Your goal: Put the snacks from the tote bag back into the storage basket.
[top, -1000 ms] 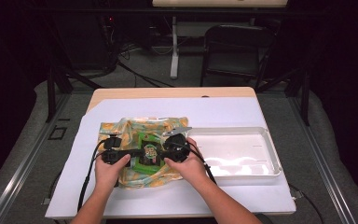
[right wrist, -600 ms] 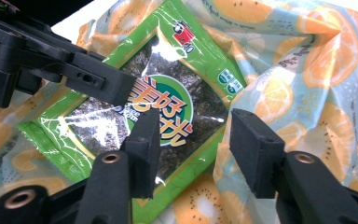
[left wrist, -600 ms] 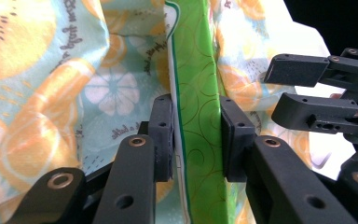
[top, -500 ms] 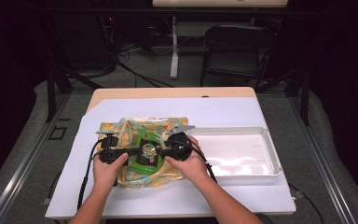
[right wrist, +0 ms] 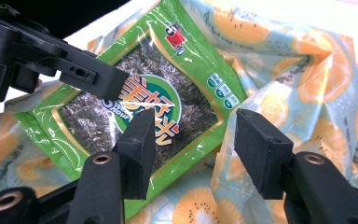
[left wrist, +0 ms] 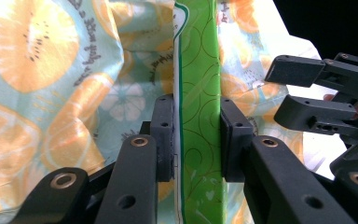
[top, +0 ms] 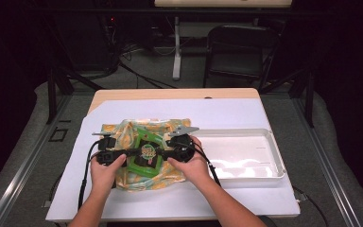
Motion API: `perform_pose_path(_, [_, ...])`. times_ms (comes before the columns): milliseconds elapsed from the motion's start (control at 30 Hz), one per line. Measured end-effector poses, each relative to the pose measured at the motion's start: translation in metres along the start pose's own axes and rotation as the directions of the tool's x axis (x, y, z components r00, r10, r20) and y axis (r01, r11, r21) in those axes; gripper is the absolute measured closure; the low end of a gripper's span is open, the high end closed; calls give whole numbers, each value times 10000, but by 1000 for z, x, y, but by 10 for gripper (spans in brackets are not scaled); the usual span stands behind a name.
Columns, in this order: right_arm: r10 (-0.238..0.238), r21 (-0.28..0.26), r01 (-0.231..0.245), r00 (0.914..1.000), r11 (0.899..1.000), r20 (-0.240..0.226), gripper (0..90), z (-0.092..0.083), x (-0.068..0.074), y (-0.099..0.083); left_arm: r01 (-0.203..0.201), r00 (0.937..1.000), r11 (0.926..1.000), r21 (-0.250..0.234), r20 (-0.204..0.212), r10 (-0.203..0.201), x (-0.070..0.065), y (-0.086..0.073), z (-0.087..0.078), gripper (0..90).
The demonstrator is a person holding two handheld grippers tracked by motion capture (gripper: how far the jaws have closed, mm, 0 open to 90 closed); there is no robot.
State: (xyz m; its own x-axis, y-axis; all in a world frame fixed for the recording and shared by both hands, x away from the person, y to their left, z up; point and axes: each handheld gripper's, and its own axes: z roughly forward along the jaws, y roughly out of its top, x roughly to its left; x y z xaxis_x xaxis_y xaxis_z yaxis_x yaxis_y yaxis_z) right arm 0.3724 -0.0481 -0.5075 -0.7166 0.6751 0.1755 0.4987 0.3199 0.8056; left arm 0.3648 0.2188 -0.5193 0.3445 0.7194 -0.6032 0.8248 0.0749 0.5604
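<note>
The left tool (left wrist: pixel 196 135) is clamped on the near edge of the green packet (top: pixel 145 153), pads flat against both faces, apparently to keep it steady. The right tool (right wrist: pixel 193 151) stands wide, its jaws having just been opening; the packet's corner lies between them, unpressed. The packet rests on the fruit-print bag (top: pixel 123 130), which is crumpled on the white sheet (top: pixel 227 113) over the table (top: pixel 170 93). An empty white tray (top: pixel 276 158) sits just beside the bag on the right, with open room inside. The bag's folds crowd the packet's edges.
</note>
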Motion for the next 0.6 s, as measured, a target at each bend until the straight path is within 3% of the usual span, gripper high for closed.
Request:
perform_pose_path(200, [92,-74,-94,9995,9999,-294,498,-1,-2,1,-77,9999,9997,-212,-71,76,0,1,-7,720])
perform_pose_path(600, [54,200,-47,9993,9998,-378,514,2,-2,-1,-110,9999,9983,-564,3,110,-1,4,-21,720])
